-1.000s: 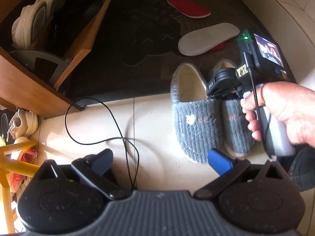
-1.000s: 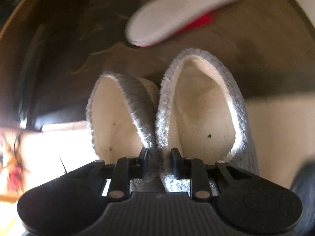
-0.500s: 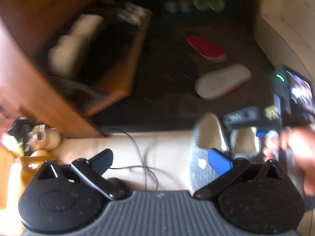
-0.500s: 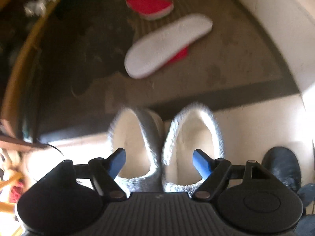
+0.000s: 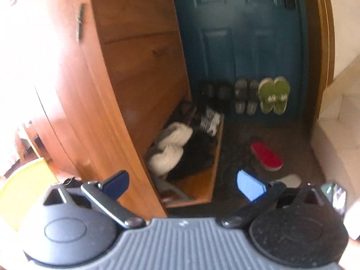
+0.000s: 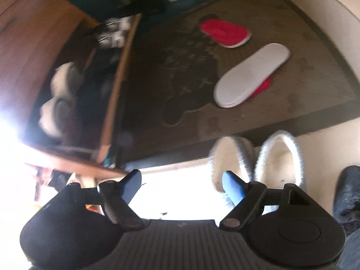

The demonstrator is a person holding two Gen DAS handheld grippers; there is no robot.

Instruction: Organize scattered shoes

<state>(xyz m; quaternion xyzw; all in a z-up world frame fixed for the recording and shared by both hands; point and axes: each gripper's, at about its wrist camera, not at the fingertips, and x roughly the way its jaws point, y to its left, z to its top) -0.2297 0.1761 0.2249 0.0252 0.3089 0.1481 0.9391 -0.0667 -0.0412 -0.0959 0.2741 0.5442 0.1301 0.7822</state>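
A pair of grey fuzzy slippers [image 6: 256, 162] stands side by side on the pale floor at the mat's near edge. My right gripper [image 6: 182, 186] hangs above and left of them, its jaws opening, nothing between them. On the dark mat [image 6: 171, 72] lie a red slipper [image 6: 225, 33] and an overturned one showing its white sole [image 6: 249, 76]. The left wrist view shows the red slipper [image 5: 266, 156] and the white sole's tip [image 5: 291, 180]. My left gripper [image 5: 183, 183] is open and empty, raised toward the open wooden shoe cabinet [image 5: 135, 85].
White shoes [image 5: 171, 148] and dark shoes fill the cabinet's bottom shelf. Grey sandals [image 5: 245, 96] and green sandals [image 5: 273, 95] hang on the blue door [image 5: 243, 33]. A yellow object [image 5: 24, 186] sits at the left. A dark shoe [image 6: 347, 189] is at the right edge.
My right gripper let go of the grey slippers, opened and rose away from them. My left gripper rose and tilted up, so the door and cabinet now fill its view.
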